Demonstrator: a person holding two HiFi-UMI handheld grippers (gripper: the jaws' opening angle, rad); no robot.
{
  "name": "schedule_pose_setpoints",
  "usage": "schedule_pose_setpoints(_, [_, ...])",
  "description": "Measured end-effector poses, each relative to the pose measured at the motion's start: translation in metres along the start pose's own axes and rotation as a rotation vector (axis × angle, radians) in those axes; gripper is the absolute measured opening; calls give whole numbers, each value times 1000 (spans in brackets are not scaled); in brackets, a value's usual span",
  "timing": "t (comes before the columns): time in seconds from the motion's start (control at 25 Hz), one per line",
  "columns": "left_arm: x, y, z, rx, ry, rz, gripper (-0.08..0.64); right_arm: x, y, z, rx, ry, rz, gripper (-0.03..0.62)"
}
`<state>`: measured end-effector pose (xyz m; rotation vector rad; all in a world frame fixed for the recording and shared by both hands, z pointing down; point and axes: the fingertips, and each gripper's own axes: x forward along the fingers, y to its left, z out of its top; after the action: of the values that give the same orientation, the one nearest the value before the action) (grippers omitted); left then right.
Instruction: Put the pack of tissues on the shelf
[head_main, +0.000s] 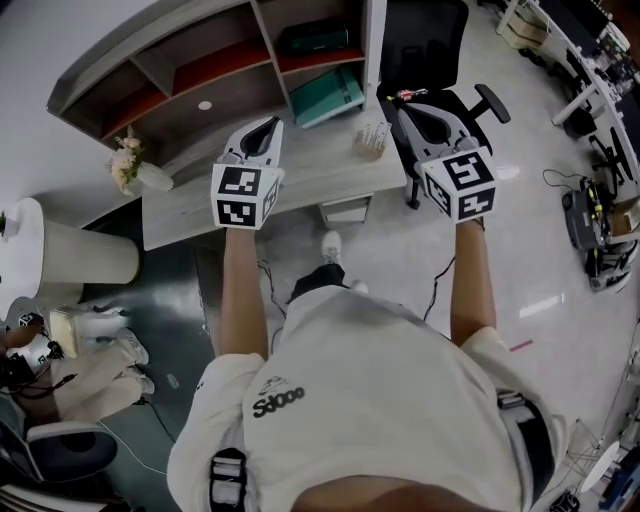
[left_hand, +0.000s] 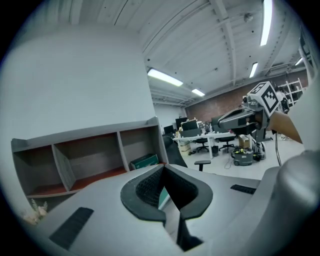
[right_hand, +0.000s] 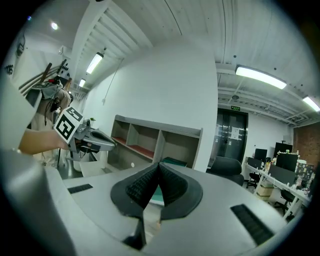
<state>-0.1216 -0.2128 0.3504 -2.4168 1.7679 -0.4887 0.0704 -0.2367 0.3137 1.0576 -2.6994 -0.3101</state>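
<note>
Holds left gripper (head_main: 270, 128) and right gripper (head_main: 408, 105) raised near the desk (head_main: 300, 172), jaws pressed together on nothing. Judges the teal pack of tissues (head_main: 328, 95) to lie in the lower right bay of the shelf (head_main: 120, 62), jutting past its front. May slide out from that overhang or a stray knock.

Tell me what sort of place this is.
Probably an open-plan office or lab: rows of desks with monitors, a black office chair, and ceiling strip lights.

Tiny desk item (head_main: 371, 138), perhaps tissues
</note>
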Motion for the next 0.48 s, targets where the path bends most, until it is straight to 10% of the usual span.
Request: schedule_pose_setpoints(0.48, [-59, -31, 34, 36, -90, -39, 18, -28, 41, 31, -32, -44, 27, 5])
